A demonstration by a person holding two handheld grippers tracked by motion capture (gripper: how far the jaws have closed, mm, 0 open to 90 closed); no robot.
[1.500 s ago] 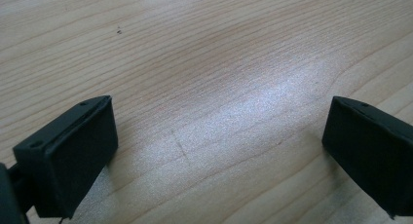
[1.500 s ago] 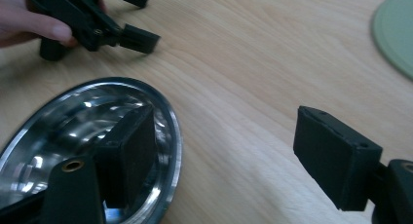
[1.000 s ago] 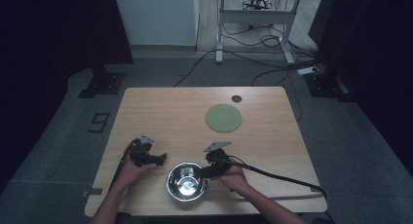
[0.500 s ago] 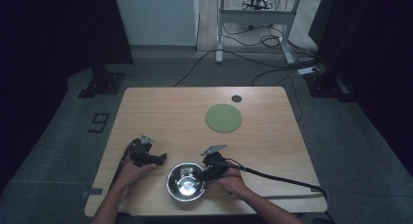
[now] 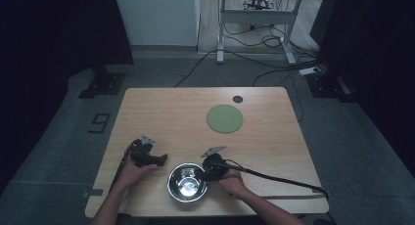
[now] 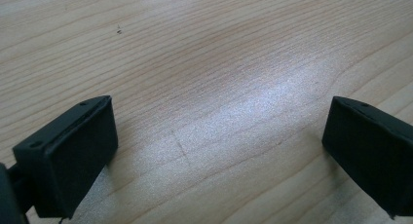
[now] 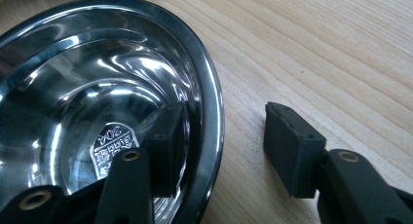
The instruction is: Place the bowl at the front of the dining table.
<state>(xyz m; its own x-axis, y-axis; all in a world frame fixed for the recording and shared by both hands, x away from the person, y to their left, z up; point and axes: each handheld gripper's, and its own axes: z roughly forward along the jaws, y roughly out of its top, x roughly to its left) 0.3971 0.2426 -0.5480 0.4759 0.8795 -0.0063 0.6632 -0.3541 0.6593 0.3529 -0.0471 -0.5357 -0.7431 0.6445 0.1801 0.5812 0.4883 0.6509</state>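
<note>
Nearest to us, our right gripper [image 7: 229, 151] has just been closing: its jaws now stand one on each side of the rim of the steel bowl [image 5: 187, 182], one pad inside the bowl and one outside over the wood. In the right gripper view the outer pad is not yet on the metal, so we judge the grip as not made; the jaws are half apart around the rim. Against the earlier pictures, this gripper has come closer to the bowl's right edge. We take this as the beginning of a pick at the rim.

The bowl stands near the front edge of the table [image 5: 161, 112], between our two hands. Our left gripper [image 5: 147, 155] rests just left of it, jaws wide apart over bare wood, holding nothing.

Room toward us is small, because the table edge is close. Farther away the wood is free up to the green round mat [image 5: 224, 118], and behind that sits a small dark disc [image 5: 238, 99] near the far edge.
</note>
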